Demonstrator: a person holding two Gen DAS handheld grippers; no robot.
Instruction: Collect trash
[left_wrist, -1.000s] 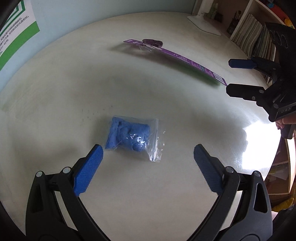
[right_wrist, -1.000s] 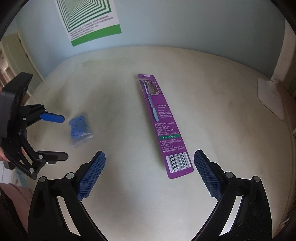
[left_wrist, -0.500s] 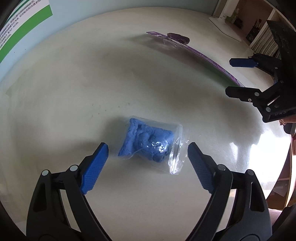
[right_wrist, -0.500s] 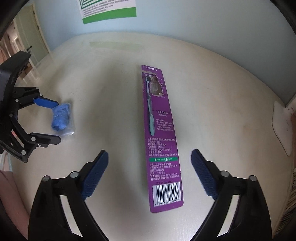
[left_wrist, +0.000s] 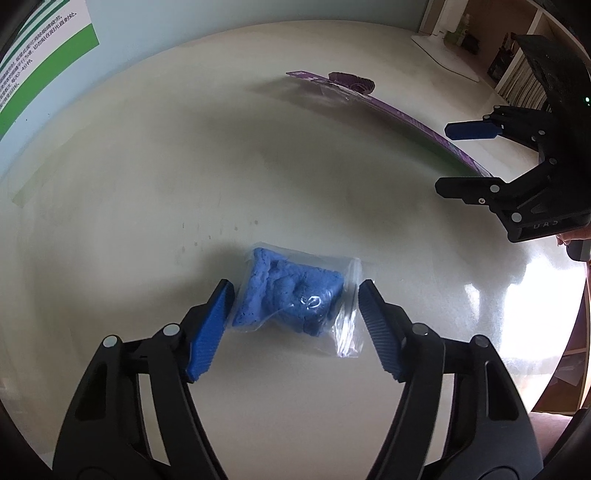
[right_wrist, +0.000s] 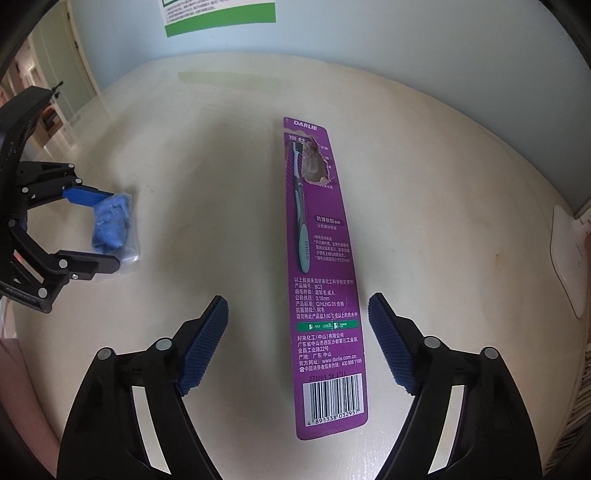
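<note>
The round pale table (left_wrist: 147, 184) is being used as the work surface, and two pieces of trash are lying on it well apart, so each is being addressed by its own gripper. The long purple toothbrush card (right_wrist: 321, 258) is lying flat, running away from the right gripper (right_wrist: 297, 341); the jaws are being closed across its narrow width near the barcode end, yet a clear gap is being left on both sides, so nothing is being held. The clear bag of blue putty (left_wrist: 291, 295) is being straddled by the left gripper (left_wrist: 291, 325), whose jaws are likewise being narrowed; the pads appear just beside the bag, not yet being pressed into it.
</note>
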